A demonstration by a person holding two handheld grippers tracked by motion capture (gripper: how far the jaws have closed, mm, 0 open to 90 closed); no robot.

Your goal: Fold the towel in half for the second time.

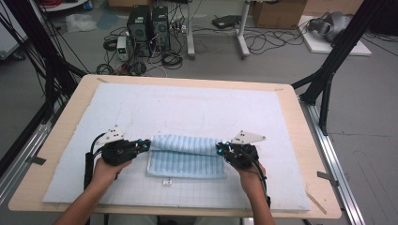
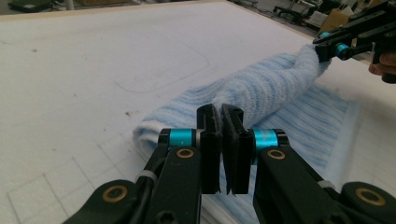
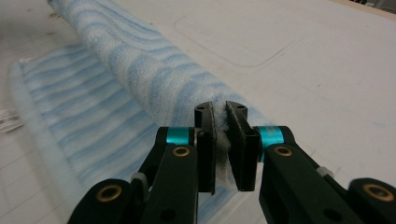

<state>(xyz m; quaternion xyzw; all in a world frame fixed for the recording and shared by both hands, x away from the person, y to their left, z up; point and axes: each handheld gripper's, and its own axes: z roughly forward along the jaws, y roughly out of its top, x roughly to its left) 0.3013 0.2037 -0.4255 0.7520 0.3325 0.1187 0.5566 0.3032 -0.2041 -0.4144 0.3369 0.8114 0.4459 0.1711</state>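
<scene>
A light blue striped towel (image 1: 186, 157) lies on the white mat near the table's front. Its far edge is lifted and curled over into a roll (image 2: 271, 84) that stretches between both grippers. My left gripper (image 1: 146, 145) is shut on the towel's left end, cloth pinched between its pads (image 2: 223, 122). My right gripper (image 1: 219, 150) is shut on the right end of the same edge, with towel (image 3: 140, 65) fabric squeezed between its pads (image 3: 220, 122). The lower layer stays flat on the mat.
The white gridded mat (image 1: 187, 105) covers a wooden table (image 1: 307, 140). A small white tag (image 1: 166, 182) lies just in front of the towel. Beyond the table stand computer towers (image 1: 148, 26), cables and black frame legs (image 1: 328, 70).
</scene>
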